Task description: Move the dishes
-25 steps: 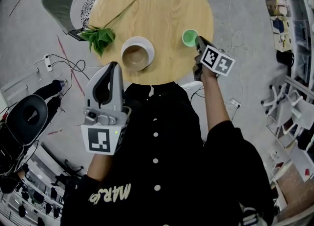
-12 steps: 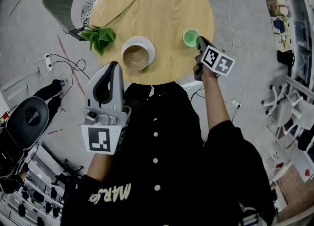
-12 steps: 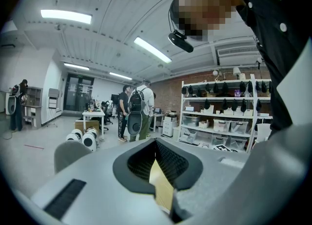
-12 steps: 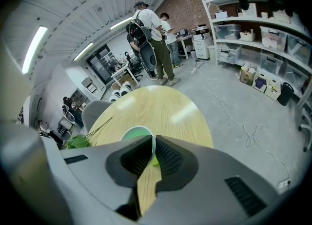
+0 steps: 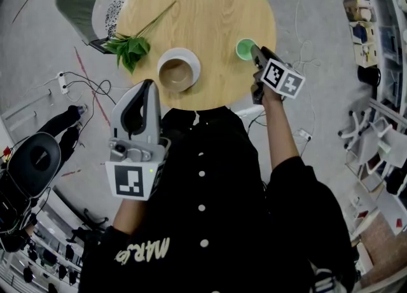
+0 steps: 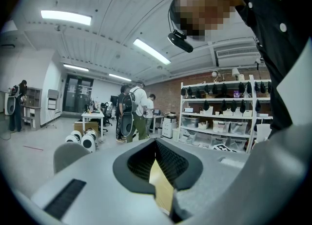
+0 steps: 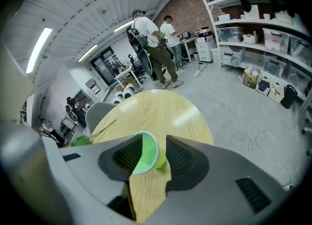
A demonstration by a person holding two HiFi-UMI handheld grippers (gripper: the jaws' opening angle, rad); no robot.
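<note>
The person is holding the left gripper (image 5: 149, 87) out just short of the near-left edge of the round pale wooden table (image 5: 210, 6). It is pointing almost level, and its own view shows the jaws (image 6: 156, 143) pressed together with nothing between them.

The right forearm (image 5: 280, 133) is reaching forward to the table's right edge, and the right gripper (image 5: 255, 51) is slanting steeply down toward the tabletop. Its jaws have just been opening and are now standing spread around the small green plastic cup (image 7: 146, 153) – the cup is sitting between the pads, which are not clamping it. In the head view this cup (image 5: 245, 48) is resting on the table close to the right rim.

There is one green cup and one white bowl with a tan inside (image 5: 178, 69), which is sitting near the table's near edge, well apart from the cup. One green leafy sprig with a long thin stem (image 5: 130, 49) is lying at the left edge – and there are two grippers.
</note>
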